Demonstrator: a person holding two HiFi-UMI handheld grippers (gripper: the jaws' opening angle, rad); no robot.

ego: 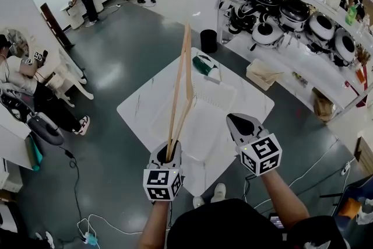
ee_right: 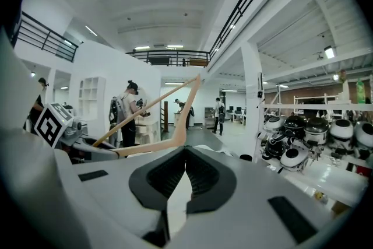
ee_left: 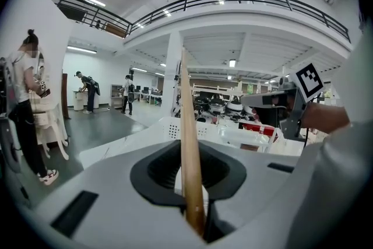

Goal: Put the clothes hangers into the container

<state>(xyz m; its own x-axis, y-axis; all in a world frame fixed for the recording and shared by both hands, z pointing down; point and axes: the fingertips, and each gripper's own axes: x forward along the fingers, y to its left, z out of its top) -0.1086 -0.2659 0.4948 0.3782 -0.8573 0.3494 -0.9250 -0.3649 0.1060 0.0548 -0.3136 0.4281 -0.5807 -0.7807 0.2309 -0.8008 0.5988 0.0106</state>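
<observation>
A wooden clothes hanger [ego: 182,87] rises up and away from my left gripper [ego: 171,152], which is shut on its lower end. In the left gripper view the hanger [ee_left: 189,137] stands as a thin wooden bar between the pads. Its top reaches over the white container [ego: 228,91], a perforated basket [ee_left: 175,128] on the white table [ego: 140,107]. My right gripper [ego: 234,121] hovers over the container's near right edge, its jaws together and holding nothing [ee_right: 185,154]. From the right gripper view the hanger [ee_right: 147,107] shows as a triangle to the left.
A green and white item [ego: 205,65] lies at the table's far end. A black bin [ego: 208,41] stands beyond it. White shelves with several round cookers [ego: 291,13] and a cardboard box [ego: 262,73] line the right. People and chairs are at the left, and cables [ego: 74,183] cross the floor.
</observation>
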